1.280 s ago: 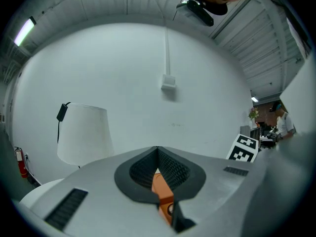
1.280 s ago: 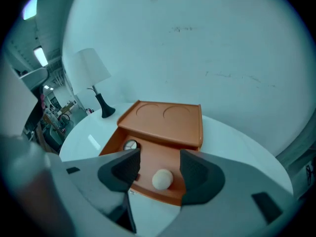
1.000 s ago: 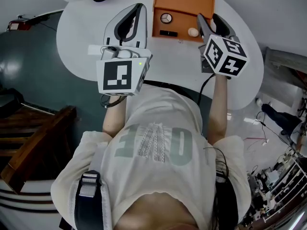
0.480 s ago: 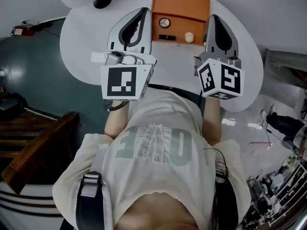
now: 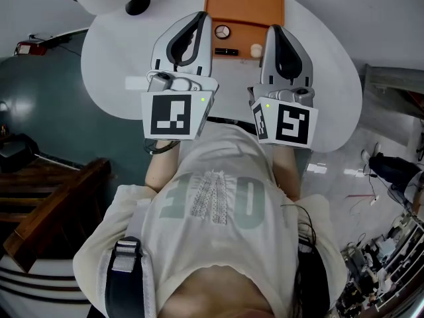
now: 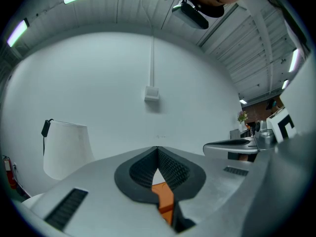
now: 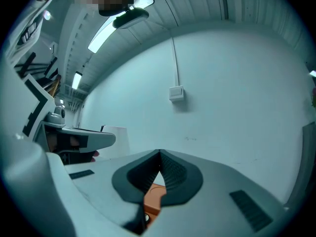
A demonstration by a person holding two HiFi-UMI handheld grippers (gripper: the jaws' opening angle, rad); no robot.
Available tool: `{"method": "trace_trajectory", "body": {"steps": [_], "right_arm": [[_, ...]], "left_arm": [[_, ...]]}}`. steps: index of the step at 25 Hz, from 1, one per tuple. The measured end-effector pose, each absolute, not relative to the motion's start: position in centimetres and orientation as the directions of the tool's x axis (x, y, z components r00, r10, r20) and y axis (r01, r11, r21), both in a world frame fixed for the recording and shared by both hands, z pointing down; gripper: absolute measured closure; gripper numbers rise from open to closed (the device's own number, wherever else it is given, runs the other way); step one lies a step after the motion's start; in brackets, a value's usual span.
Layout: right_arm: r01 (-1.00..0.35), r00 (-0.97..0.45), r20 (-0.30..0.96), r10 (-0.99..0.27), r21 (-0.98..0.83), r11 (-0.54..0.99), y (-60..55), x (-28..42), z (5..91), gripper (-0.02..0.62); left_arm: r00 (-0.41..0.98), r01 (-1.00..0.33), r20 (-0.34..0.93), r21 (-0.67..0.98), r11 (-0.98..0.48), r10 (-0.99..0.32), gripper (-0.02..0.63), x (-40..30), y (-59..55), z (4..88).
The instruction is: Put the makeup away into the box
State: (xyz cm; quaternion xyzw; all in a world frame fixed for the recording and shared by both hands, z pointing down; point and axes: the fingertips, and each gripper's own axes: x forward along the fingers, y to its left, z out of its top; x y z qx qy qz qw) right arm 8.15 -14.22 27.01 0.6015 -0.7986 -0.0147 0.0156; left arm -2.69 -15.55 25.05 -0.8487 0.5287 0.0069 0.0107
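Open orange box [image 5: 245, 8] sits at the far side of the white bench [image 5: 112, 52]. Three makeup pieces lie in its near tray: round compact [image 5: 222, 32], black stick [image 5: 226, 50], small pale round piece [image 5: 256, 49]. The left tool [image 5: 201, 18] is clenched and holds nothing, its tip just left of the box. The right tool [image 5: 272, 30] is also clenched and empty, its tip at the box's right edge, near the pale piece. Each gripper view shows orange below its closed jaws. A black object [image 5: 137, 4] lies far left on the bench, well apart.
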Motion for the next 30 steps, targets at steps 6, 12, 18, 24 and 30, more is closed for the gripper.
{"method": "trace_trajectory", "body": {"steps": [6,12,18,24,30], "right_arm": [[-0.966,-0.257,-0.017,-0.966,0.027,0.257,-14.1,8.8,26.5,0.591],[-0.966,-0.258,-0.022,-0.966,0.023,0.257,-13.9,9.0,26.2,0.591],[-0.968,-0.251,-0.021,-0.968,0.031,0.251,-13.4,9.3,26.0,0.591],[-0.975,-0.223,-0.027,-0.975,-0.011,0.223,-13.3,10.6,26.0,0.591],[-0.978,-0.208,-0.031,-0.978,-0.021,0.208,-13.3,11.3,25.8,0.591]], "left_arm": [[0.435,-0.9,-0.028,-0.013,-0.435,-0.9,0.6,-2.8,-15.3,24.9],[0.427,-0.904,-0.036,-0.024,-0.426,-0.904,0.6,-3.1,-15.0,24.4],[0.427,-0.904,-0.042,-0.029,-0.426,-0.904,0.6,-3.0,-14.6,24.1],[0.425,-0.905,-0.046,-0.028,-0.424,-0.904,0.6,-3.0,-14.4,24.0],[0.428,-0.904,-0.053,-0.034,-0.427,-0.902,0.6,-2.7,-14.4,23.7]]}}
